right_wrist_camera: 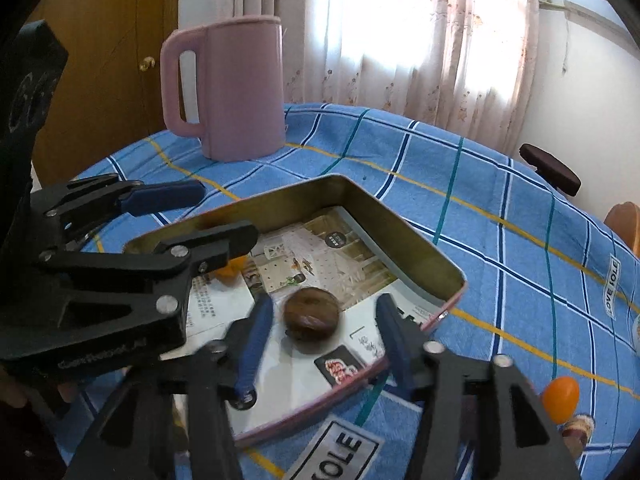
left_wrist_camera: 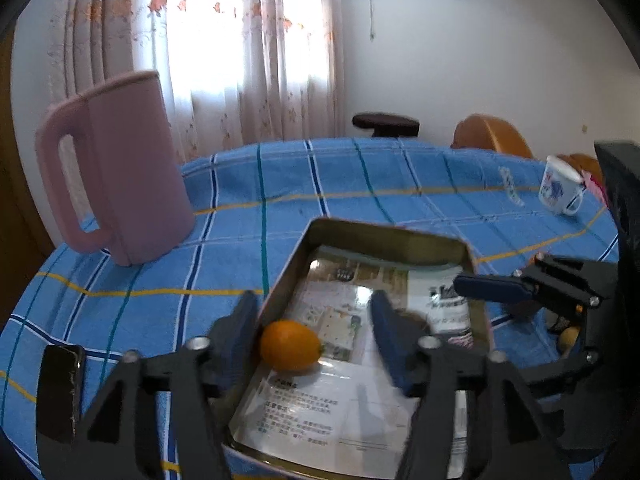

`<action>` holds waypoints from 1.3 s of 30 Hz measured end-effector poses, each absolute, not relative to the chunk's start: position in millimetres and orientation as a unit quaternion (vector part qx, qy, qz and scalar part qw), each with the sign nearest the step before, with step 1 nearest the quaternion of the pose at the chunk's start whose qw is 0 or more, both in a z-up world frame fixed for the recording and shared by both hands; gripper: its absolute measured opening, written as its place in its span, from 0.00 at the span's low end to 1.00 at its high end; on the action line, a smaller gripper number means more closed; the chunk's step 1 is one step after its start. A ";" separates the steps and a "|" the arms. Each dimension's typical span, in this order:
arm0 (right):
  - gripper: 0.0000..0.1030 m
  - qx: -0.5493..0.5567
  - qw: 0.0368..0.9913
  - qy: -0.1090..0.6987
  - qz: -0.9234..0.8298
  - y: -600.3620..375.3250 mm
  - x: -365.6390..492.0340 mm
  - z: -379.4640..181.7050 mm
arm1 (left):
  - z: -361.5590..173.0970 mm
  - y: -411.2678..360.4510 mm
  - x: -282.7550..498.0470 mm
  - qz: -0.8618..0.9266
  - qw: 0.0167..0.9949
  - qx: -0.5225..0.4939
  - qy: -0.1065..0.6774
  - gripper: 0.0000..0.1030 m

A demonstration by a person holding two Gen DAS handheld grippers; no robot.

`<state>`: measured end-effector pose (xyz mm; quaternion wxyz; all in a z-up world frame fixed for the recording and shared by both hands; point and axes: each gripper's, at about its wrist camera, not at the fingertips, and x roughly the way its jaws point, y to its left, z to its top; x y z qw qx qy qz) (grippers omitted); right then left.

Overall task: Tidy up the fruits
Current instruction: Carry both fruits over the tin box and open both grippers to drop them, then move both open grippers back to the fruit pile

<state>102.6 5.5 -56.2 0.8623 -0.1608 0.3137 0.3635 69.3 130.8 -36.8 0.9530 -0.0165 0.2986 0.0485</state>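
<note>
A metal tin (left_wrist_camera: 384, 232) lined with printed paper stands on the blue checked tablecloth. In the left wrist view, my left gripper (left_wrist_camera: 314, 326) is open over the tin, with an orange kumquat (left_wrist_camera: 290, 345) lying in the tin between its fingers, near the left one. In the right wrist view, my right gripper (right_wrist_camera: 324, 318) is open around a brown round fruit (right_wrist_camera: 312, 315) lying in the tin (right_wrist_camera: 420, 248). Another orange kumquat (right_wrist_camera: 561, 398) lies on the cloth right of the tin. The left gripper's black body (right_wrist_camera: 120, 264) fills the left of that view.
A tall pink jug (left_wrist_camera: 120, 184) stands at the table's far left. A white mug (left_wrist_camera: 560, 186) lies at the far right. A dark phone (left_wrist_camera: 60, 392) lies at the near left edge. Chairs and a stool (left_wrist_camera: 386, 123) stand beyond the table.
</note>
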 end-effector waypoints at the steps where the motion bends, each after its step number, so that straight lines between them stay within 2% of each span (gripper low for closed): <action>1: 0.56 -0.160 0.865 0.307 0.363 -0.3 97.5 -53.9 | -33.2 130.4 64.3 0.050 0.956 -0.020 0.290 0.71; 5: 0.56 -0.158 0.885 0.276 0.341 -47.4 72.0 -43.7 | -20.9 117.7 40.4 0.041 0.965 -0.021 0.257 0.77; 9: 0.57 -0.141 0.905 0.268 0.299 -107.2 59.4 -41.2 | -16.3 92.3 20.2 0.014 0.972 -0.026 0.234 0.87; 17: 0.57 -0.111 0.924 0.293 0.219 -187.7 62.6 -58.6 | -30.7 33.7 19.9 -0.040 0.968 -0.023 0.245 0.87; 22: 0.57 -0.097 0.917 0.302 0.240 -185.4 71.6 -59.7 | -39.7 8.4 26.5 -0.050 0.964 -0.005 0.263 0.87; 32: 0.57 -0.065 0.884 0.372 0.274 -174.2 92.6 -75.5 | -40.6 -8.4 29.2 -0.060 0.962 0.008 0.267 0.87; 33: 0.53 -0.062 0.883 0.372 0.279 -174.8 91.6 -75.8 | -40.9 -8.8 28.5 -0.061 0.962 0.008 0.268 0.87; 34: 0.45 -0.060 0.884 0.369 0.279 -175.5 90.4 -76.0 | -41.2 -9.8 28.2 -0.062 0.961 0.009 0.268 0.87; 39: 0.43 -0.057 0.908 0.328 0.254 -186.9 71.5 -71.5 | -41.5 -18.2 29.6 -0.073 0.959 0.013 0.273 0.87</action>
